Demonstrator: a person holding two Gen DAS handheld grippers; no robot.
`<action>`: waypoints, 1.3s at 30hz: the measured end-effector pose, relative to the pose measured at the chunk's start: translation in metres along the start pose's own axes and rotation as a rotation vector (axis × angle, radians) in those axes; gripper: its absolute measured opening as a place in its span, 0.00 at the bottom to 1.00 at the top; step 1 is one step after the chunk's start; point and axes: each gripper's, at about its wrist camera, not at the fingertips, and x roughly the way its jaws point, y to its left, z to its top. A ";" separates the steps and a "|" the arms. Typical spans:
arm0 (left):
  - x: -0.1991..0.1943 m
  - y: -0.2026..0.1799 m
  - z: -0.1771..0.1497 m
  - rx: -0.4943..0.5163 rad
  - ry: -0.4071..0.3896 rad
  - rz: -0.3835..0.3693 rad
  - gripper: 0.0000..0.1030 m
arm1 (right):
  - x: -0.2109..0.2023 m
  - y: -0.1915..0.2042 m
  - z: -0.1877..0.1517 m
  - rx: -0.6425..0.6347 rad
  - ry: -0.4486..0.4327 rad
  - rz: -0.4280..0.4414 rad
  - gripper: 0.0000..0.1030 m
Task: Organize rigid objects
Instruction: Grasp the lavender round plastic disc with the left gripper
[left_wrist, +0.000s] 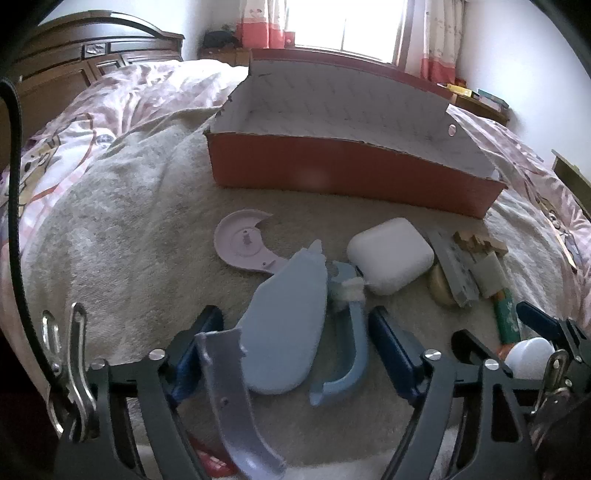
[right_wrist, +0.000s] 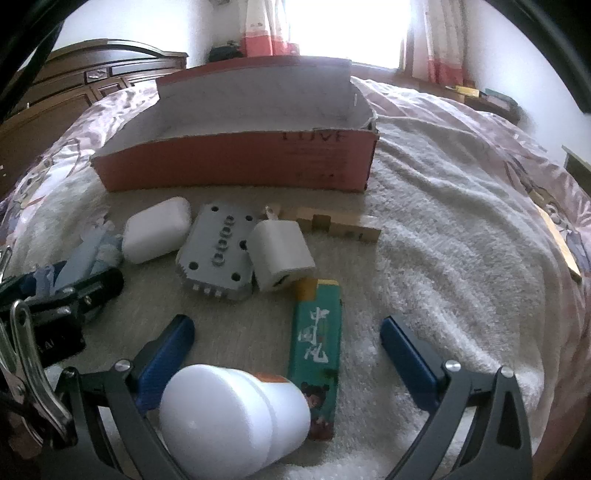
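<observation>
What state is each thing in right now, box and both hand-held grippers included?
Red box: open on top, nothing visible inside.
White case: lid shut, lying on the towel.
Pink disc: broken, a piece missing from its rim.
Blue shell: loose, lying flat.
Green lighter: lying flat.
White bottle: on its side.
Left hand-held gripper: open, holding nothing.
Right hand-held gripper: open, holding nothing.

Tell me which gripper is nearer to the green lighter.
Right. The green lighter lies between the open fingers of the right gripper. The left gripper is beside it, over the blue plastic pieces.
</observation>
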 end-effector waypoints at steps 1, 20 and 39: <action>-0.002 0.003 0.001 -0.004 0.010 -0.010 0.78 | -0.001 -0.001 0.000 -0.002 0.001 0.005 1.00; -0.035 0.027 0.018 -0.009 -0.045 -0.010 0.78 | -0.020 -0.014 0.004 0.009 -0.048 0.080 0.99; 0.017 0.009 0.038 0.151 0.069 -0.027 0.77 | -0.016 -0.018 0.002 0.033 -0.025 0.096 0.99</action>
